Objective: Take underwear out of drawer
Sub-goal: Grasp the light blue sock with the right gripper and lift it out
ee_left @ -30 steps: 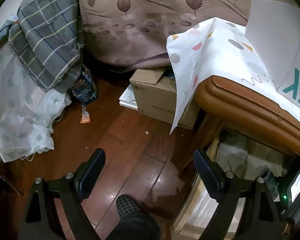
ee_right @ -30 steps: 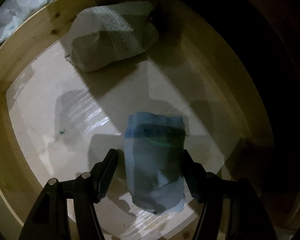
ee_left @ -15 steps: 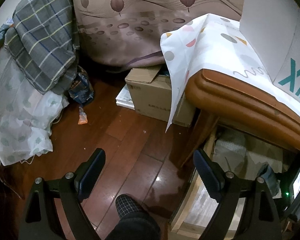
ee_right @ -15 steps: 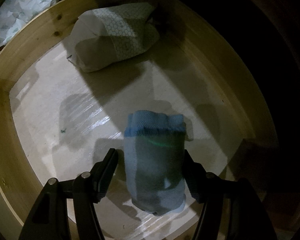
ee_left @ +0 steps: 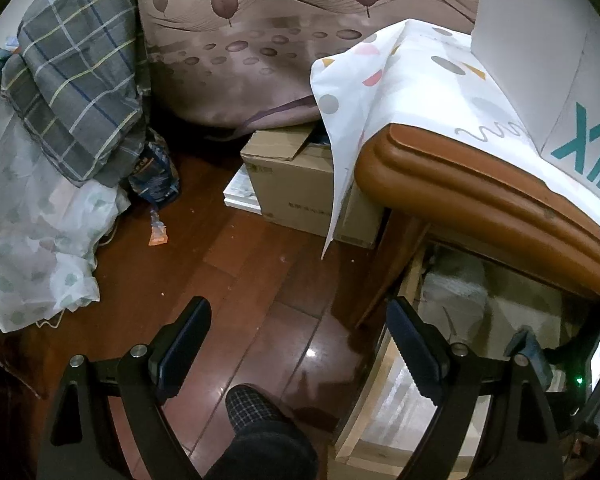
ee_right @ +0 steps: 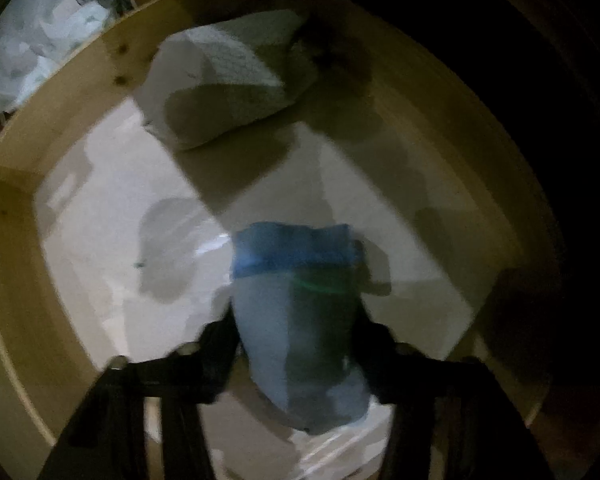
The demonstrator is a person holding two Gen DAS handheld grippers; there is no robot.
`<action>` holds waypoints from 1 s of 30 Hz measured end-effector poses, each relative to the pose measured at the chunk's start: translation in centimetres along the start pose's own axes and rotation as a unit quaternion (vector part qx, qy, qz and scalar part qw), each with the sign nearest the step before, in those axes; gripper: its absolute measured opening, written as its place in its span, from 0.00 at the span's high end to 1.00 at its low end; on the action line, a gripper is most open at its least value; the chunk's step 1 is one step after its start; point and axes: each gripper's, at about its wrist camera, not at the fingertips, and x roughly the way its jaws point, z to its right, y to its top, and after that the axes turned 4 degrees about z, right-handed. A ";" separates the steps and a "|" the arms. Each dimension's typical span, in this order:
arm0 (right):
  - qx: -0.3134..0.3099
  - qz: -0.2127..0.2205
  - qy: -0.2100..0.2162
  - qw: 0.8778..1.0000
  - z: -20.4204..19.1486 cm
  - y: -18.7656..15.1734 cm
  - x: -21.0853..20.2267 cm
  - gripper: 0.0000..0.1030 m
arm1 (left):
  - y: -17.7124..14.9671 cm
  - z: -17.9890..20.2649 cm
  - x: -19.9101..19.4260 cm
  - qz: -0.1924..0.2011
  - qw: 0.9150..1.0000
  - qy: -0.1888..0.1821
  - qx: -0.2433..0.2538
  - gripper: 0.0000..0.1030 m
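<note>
Blue knit fabric, soft and rolled into a stubby bundle, is lying on the pale drawer floor: this is the underwear (ee_right: 300, 312). Its long axis is running from the near edge of the right wrist view toward the far wall, with the darker blue waistband at the far end. The right gripper (ee_right: 296, 344) is pointing steeply down into the drawer (ee_right: 16, 280); its jaws have just been closing, and the two black fingers are now pressing against the left and right flanks of the roll, pinching it across its short axis. Motion blur is softening every edge here.

Beyond the roll, smooth off-white lining is showing streaky glare. Farther back, a folded pale cloth bundle (ee_right: 224, 84) with a fine printed pattern is resting near the far-left corner, well apart from the blue roll. Unfinished light wood walls are enclosing the compartment.

Outside, the left gripper (ee_left: 300, 344) is hanging wide with nothing between its jaws, over glossy reddish floorboards (ee_left: 236, 280). A plaid slipper (ee_left: 256, 408) is showing below it. Farther off, a cardboard box (ee_left: 300, 188) is sitting beside the rounded brown cabinet top (ee_left: 480, 184), which a white patterned cloth (ee_left: 412, 92) is draping.
</note>
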 end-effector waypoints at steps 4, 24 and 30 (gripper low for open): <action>0.000 -0.003 0.004 1.000 0.3 -0.1 0.3 0.56 | 0.0 0.1 0.0 0.000 1.000 0.002 0.002 0.15; 0.021 0.047 0.001 0.999 -1.9 -3.0 -8.6 0.64 | -1.3 3.0 0.7 -0.027 0.997 -0.068 0.038 0.15; 0.123 0.132 -0.020 0.983 0.2 -4.8 -14.1 0.64 | -2.5 5.6 0.6 -0.038 0.990 -0.114 0.073 0.15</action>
